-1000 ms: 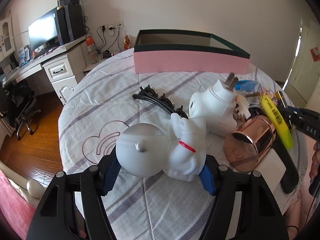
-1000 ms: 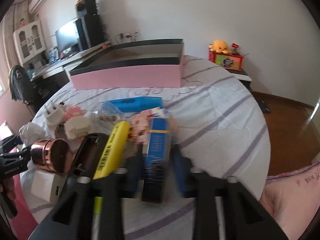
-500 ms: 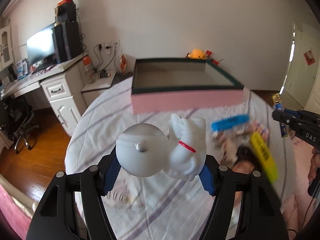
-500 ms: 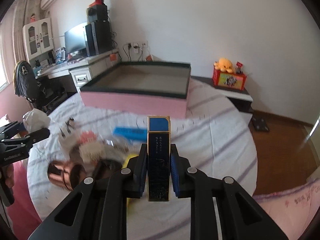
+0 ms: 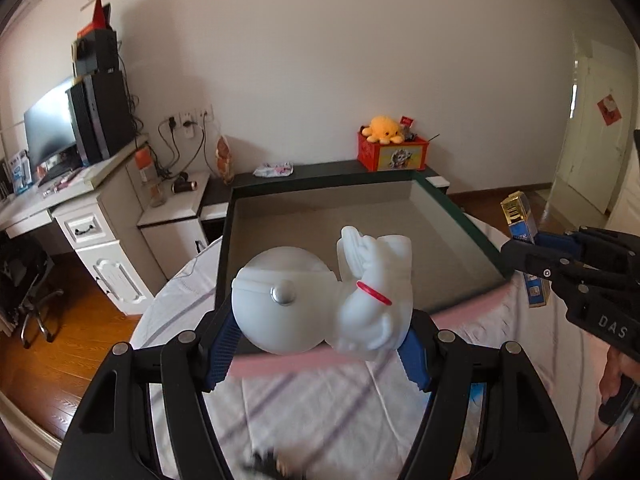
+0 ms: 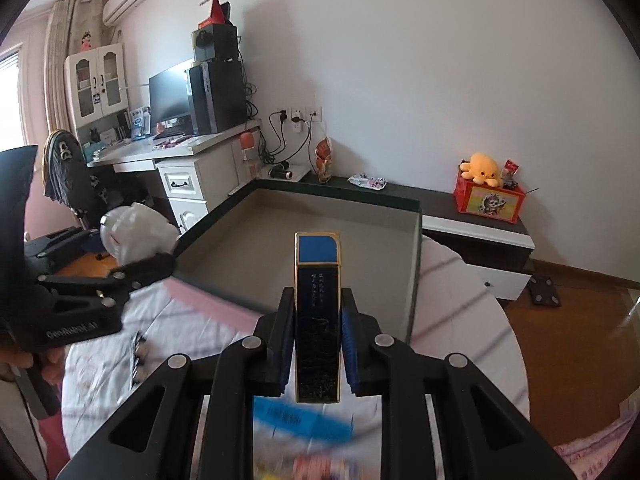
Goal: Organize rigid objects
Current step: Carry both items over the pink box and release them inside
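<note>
- The white plastic astronaut figure with a round helmet and a red wrist ring (image 5: 324, 300) is clamped in the jaws of the left gripper (image 5: 316, 344), held in the air over the near edge of the shallow pink-sided box with a dark green rim (image 5: 460, 216).
- The slim dark-blue and gold rectangular case (image 6: 317, 312) stands upright, pinched in the jaws of the right gripper (image 6: 316, 344), also raised before the box.
- The step in hand looks like carrying both things to the box.
- Next: move each forward over the grey box floor, lower, then open the jaws, keeping the two well apart.
- The box sits at the far edge of the white purple-striped bed cover (image 5: 304, 412).
</note>
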